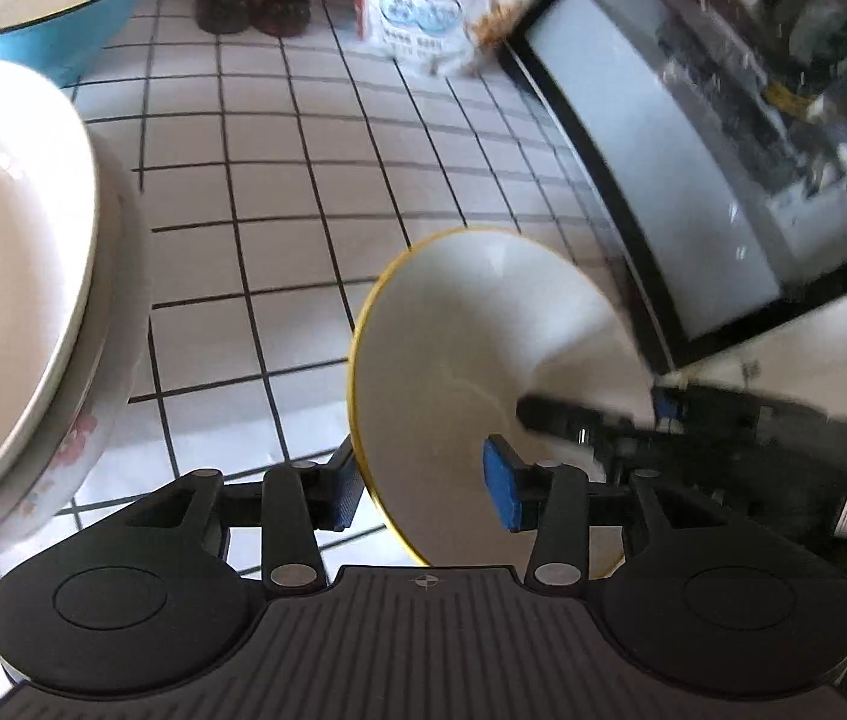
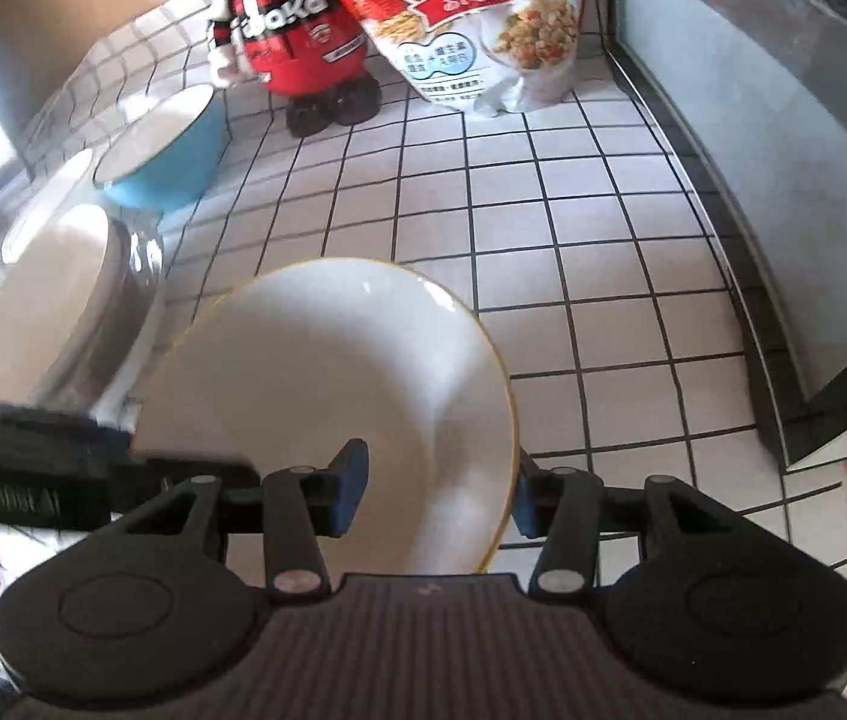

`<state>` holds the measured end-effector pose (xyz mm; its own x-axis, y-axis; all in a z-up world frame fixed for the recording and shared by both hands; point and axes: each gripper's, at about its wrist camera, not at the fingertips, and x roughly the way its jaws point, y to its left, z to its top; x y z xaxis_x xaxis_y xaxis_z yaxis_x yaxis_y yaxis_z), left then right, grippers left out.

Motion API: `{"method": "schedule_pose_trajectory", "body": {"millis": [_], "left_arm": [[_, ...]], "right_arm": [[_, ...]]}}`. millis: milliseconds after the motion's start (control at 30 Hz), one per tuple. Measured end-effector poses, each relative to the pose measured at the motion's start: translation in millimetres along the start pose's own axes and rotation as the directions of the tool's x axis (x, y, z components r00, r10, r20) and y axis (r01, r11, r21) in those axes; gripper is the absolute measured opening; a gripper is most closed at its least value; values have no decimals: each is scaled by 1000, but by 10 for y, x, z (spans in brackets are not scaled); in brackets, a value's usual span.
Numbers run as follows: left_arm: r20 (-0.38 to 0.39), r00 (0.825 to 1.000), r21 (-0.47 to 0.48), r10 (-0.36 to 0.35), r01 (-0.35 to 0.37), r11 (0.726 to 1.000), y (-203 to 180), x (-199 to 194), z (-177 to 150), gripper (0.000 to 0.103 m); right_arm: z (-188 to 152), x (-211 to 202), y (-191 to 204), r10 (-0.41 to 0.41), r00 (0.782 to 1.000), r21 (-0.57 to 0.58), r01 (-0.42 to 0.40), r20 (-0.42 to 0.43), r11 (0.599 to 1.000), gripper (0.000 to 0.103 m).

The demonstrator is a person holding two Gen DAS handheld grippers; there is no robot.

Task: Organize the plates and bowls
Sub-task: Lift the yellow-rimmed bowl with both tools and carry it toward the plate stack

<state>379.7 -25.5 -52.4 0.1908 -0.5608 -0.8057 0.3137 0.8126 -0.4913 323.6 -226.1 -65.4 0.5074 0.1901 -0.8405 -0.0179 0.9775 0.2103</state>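
Risk one: slip. Gold-rimmed bowl (image 1: 453,360) up on edge, steeply tilted, low centre of both views, over the tiled counter (image 1: 279,180); contact with the tiles not discernible. Left gripper (image 1: 422,487) astride the rim with jaws wide, inner pad apparently clear of the wall, so judged to give no support. Right gripper (image 2: 435,495) also astride the rim, jaws fairly wide, outer pad against the rim, inner pad over the inside wall; true clamping impossible to confirm. Glazed, sloping wall between flat pads: likely to slide out under any loosening or jolt, then drop and chip on tile.

Risk two: collision. Stacked bowls (image 1: 9,276) at the left edge of the left view, near; blue bowl (image 1: 51,18) upper left behind them. Sideways swing toward that stack with the rim leading: a knock, or crooked nesting. Dark-framed panel (image 1: 693,150) close at right, same hazard on a swing the other way. Two grippers crowded on one rim: fingers liable to foul each other.

Appearance: white, glossy, thin yellow-gold line around the rim, empty and clean, conical inside narrowing to a small base, highlights on the far lip. Edges slightly blurred.
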Motion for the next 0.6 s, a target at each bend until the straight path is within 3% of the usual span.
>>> {"method": "schedule_pose_trajectory", "body": {"millis": [100, 233, 333, 600], "left_arm": [[54, 998, -38, 14, -12, 999, 30, 25, -57, 45], [61, 996, -89, 72, -66, 994, 10, 80, -171, 44], [100, 992, -139, 77, -63, 988, 30, 93, -235, 43], [144, 978, -235, 154, -117, 965, 8, 124, -338, 39]], "right_arm": [[-62, -16, 24, -17, 999, -59, 20, 48, 998, 49], [-77, -64, -77, 18, 991, -84, -7, 134, 996, 49], [-35, -48, -162, 97, 991, -129, -84, 95, 988, 49], [56, 109, -246, 205, 979, -189, -201, -1, 961, 49]]}}
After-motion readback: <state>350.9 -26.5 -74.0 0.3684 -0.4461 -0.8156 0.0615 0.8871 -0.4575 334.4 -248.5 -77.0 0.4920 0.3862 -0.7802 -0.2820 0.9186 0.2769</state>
